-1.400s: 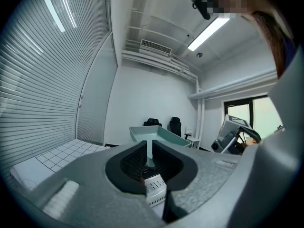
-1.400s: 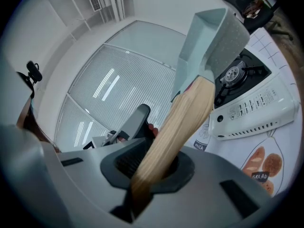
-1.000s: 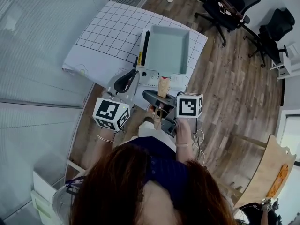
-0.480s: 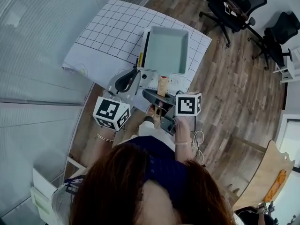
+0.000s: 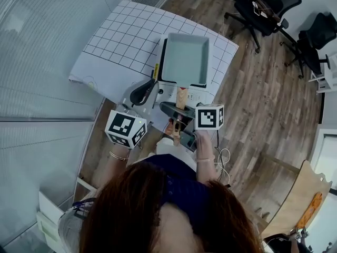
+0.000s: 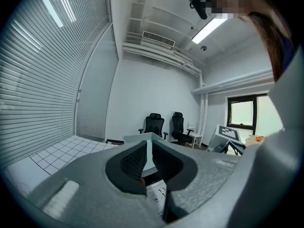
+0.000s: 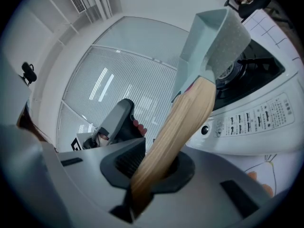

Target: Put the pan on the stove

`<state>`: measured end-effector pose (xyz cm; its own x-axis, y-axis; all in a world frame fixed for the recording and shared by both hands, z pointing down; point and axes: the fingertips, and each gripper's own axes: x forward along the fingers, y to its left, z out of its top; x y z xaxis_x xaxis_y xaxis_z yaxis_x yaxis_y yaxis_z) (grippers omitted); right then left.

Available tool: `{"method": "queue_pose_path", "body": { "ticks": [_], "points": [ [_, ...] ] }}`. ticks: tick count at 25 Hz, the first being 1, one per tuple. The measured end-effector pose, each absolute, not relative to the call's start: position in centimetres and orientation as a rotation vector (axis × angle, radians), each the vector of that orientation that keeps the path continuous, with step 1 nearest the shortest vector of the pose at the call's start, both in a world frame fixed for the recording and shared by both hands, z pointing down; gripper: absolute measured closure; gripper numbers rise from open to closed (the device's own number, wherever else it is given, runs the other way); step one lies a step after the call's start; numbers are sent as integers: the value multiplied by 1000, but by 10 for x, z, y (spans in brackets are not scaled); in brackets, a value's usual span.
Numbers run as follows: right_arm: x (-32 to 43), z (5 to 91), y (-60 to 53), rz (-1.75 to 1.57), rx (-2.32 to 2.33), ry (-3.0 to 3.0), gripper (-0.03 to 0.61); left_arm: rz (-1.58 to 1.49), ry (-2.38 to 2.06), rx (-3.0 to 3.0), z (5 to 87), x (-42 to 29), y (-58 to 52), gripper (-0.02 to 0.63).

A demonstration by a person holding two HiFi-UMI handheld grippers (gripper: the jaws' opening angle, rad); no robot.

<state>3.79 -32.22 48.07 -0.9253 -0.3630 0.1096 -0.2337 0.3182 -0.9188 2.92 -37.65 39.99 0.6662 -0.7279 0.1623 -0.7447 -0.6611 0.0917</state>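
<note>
A pale green square pan [image 5: 187,57] with a wooden handle [image 5: 181,96] hangs over the white stove [image 5: 195,95] on the gridded table. My right gripper [image 5: 176,110] is shut on the handle's near end. In the right gripper view the handle [image 7: 183,122] rises from the jaws [image 7: 154,163] to the pan [image 7: 209,37], with the stove's burner and control panel [image 7: 251,113] beside it. My left gripper [image 5: 146,88] hovers just left of the stove's front, jaws close together with nothing in them [image 6: 148,158].
A white gridded mat [image 5: 121,41] covers the table left of the stove. Two black office chairs [image 5: 263,4] stand on the wooden floor at the far right. A cable [image 5: 224,154] lies on the floor near my right hand.
Almost nothing has changed: the pan stays held over the stove and both grippers keep their places. Only the head view has shifted slightly.
</note>
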Motion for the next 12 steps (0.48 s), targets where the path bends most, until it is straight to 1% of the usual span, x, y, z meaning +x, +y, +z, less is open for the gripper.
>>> {"method": "queue_pose_path", "body": {
  "ticks": [12],
  "points": [
    [41, 514, -339, -1736, -589, 2449, 517, 213, -1192, 2713, 414, 34, -387, 572]
  ]
}}
